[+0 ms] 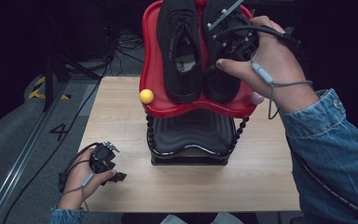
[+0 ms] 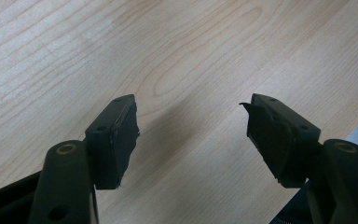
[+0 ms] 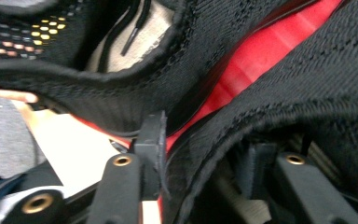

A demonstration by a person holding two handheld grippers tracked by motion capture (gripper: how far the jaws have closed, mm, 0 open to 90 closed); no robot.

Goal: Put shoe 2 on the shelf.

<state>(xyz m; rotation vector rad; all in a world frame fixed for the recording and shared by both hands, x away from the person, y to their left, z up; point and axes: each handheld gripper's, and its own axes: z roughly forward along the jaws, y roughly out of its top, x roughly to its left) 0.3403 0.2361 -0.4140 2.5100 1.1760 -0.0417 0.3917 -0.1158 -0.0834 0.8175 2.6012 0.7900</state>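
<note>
While left claw [image 2: 191, 135] rests open, right claw [image 3: 205, 154] straddles shoe collar [image 3: 223, 135], pads apart

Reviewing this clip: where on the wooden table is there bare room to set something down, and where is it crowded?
The light wooden table is bare right of the black ribbed stand, along the near edge, and left of the stand beyond the left gripper. The red moulded tray is crowded: two black knit shoes fill it, with the right gripper at the right-hand shoe's heel.

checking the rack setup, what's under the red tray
Under the red tray a black ridged tray sits on the rack's lower level, empty where visible. Its back part is hidden by the red tray and the two black shoes.
</note>
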